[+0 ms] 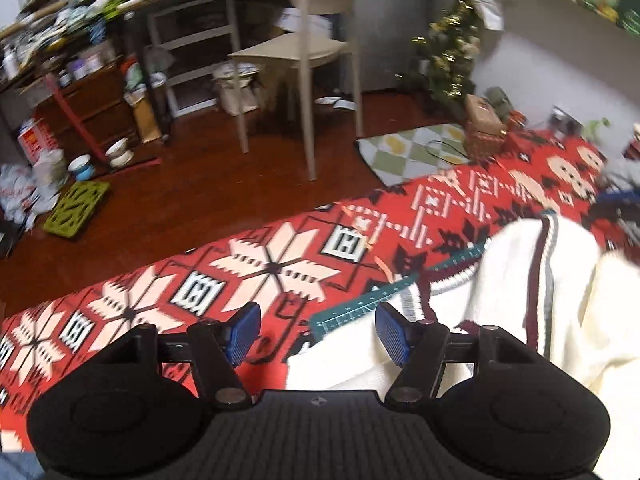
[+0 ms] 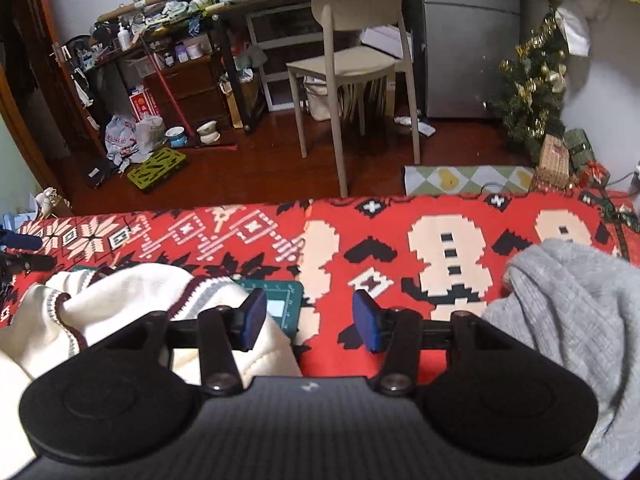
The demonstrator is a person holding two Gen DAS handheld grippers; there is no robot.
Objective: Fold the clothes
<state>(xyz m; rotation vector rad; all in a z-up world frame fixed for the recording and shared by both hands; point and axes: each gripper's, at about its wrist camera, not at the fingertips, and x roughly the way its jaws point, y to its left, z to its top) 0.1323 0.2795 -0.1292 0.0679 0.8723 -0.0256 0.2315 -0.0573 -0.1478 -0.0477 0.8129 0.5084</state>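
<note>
A red patterned cloth (image 2: 400, 216) covers the work surface, with a green cutting mat (image 2: 286, 300) lying on it. Beyond its far edge are a dark wooden floor (image 2: 260, 168), a cluttered desk (image 2: 168, 20) at the left, a beige chair (image 2: 352, 56) in the middle and a small decorated tree (image 2: 532, 92) at the right. Both grippers tilt down toward the cloth. The left gripper (image 1: 318, 330) has its jaws spread with nothing between them, its right pad just over the cream sweater (image 1: 560, 288). The right gripper (image 2: 310, 322) is likewise spread and empty, between the cream sweater and a grey knit garment (image 2: 568, 304).
</note>
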